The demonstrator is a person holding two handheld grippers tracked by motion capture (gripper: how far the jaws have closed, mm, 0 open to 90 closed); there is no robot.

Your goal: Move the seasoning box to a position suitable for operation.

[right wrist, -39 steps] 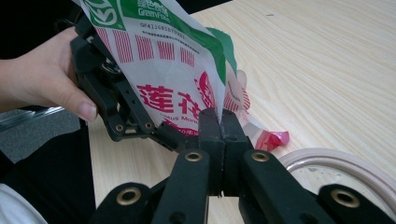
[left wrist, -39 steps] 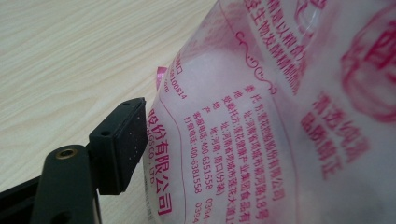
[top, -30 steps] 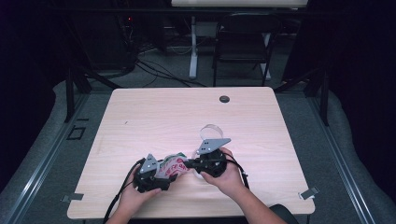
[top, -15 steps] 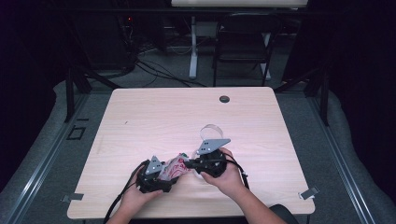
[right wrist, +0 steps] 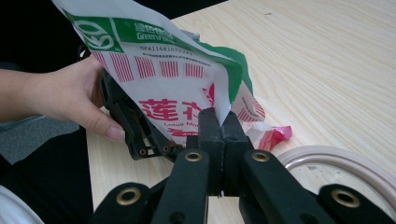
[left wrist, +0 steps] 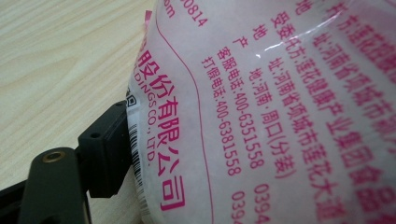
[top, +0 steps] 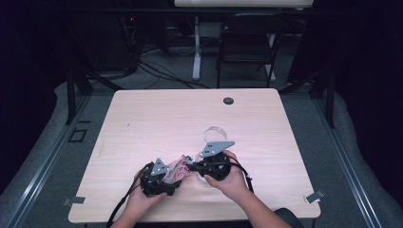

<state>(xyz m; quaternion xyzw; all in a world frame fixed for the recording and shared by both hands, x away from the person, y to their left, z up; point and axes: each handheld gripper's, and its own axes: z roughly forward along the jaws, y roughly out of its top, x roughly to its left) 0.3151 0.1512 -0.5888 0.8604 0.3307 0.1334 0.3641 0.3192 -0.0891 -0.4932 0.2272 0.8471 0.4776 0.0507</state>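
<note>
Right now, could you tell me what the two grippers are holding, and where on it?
A printed plastic packet: the right gripper pinches its corner edge, and the left gripper grips its opposite side.

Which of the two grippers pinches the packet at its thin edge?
The right gripper: its jaws are pressed together on the thin edge of the packet. The left gripper holds the full body of the packet instead.

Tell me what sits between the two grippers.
The printed bag spans the gap: the right gripper pinches its edge in the right gripper view, and the left gripper holds its other end in the high view.
</note>
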